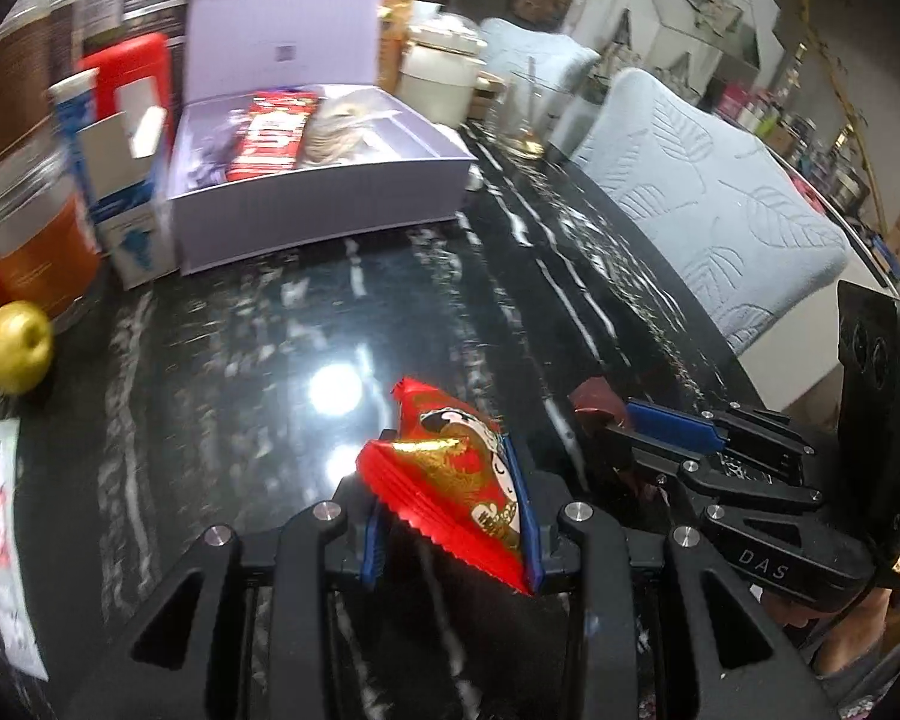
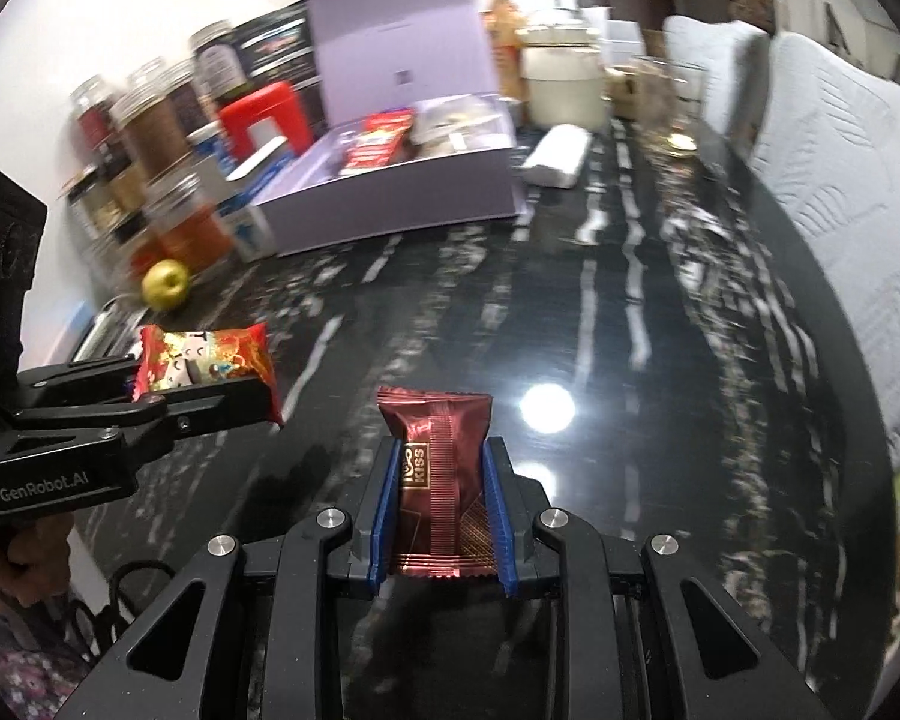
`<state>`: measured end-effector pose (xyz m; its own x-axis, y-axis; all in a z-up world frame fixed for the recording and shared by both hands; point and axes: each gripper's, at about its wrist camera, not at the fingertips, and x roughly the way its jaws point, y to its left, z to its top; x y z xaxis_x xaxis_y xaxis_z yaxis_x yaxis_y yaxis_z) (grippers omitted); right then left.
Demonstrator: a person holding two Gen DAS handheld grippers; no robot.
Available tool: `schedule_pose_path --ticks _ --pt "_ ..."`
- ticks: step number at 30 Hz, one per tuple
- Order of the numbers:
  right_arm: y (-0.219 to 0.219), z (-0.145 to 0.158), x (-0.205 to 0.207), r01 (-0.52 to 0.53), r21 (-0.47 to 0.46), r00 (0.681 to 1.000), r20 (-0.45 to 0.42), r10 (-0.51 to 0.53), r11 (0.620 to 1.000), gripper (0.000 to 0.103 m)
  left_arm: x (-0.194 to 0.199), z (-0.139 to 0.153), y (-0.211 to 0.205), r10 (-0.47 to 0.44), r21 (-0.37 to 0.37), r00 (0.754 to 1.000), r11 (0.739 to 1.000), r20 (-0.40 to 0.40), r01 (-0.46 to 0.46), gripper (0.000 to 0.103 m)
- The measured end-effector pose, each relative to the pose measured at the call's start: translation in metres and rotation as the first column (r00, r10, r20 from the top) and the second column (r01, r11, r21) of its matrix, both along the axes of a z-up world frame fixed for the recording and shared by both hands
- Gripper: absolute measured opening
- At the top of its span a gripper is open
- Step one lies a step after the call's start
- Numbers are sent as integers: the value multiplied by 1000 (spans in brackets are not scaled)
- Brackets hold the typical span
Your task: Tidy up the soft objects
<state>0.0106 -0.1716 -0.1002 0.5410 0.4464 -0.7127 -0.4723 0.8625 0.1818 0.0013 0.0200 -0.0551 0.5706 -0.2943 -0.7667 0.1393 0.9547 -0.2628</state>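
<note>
My left gripper (image 1: 450, 516) is shut on a red and gold snack packet (image 1: 450, 474), held above the black marble table (image 1: 270, 360). It also shows in the right wrist view (image 2: 204, 360). My right gripper (image 2: 441, 510) is shut on a dark red "Kiss" packet (image 2: 435, 480), also above the table; in the left wrist view the right gripper (image 1: 606, 420) is at the right. An open lilac box (image 1: 324, 192) stands at the far side of the table and holds a red packet (image 1: 270, 135) and a pale wrapped item (image 1: 342, 129).
Jars (image 2: 150, 138), a red container (image 1: 129, 84) and a blue and white carton (image 1: 123, 198) stand left of the box. A golden apple (image 1: 17, 345) lies at the left. A white pot (image 1: 441, 78) and a glass stand behind. Light blue cushioned chairs (image 1: 708, 192) line the right edge.
</note>
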Motion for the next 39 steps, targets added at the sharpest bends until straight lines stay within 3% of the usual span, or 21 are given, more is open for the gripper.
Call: schedule_pose_path --ticks 9,17,22,31,39 --pt "44 5 -9 -118 10 993 12 118 993 27 -16 5 39 95 -18 995 995 6 -95 34" --pt "82 16 -13 -195 36 981 19 194 980 27 -13 16 61 114 -12 993 993 44 -114 33" --pt "93 25 -7 -187 30 982 37 186 982 27 -3 17 70 115 -10 992 993 61 -115 33" --pt "86 24 2 -123 13 992 22 123 992 27 -10 12 87 117 -80 992 990 37 -114 33" --pt "78 16 -7 -88 19 996 -16 88 996 27 -29 24 85 104 -50 994 993 36 -102 33"
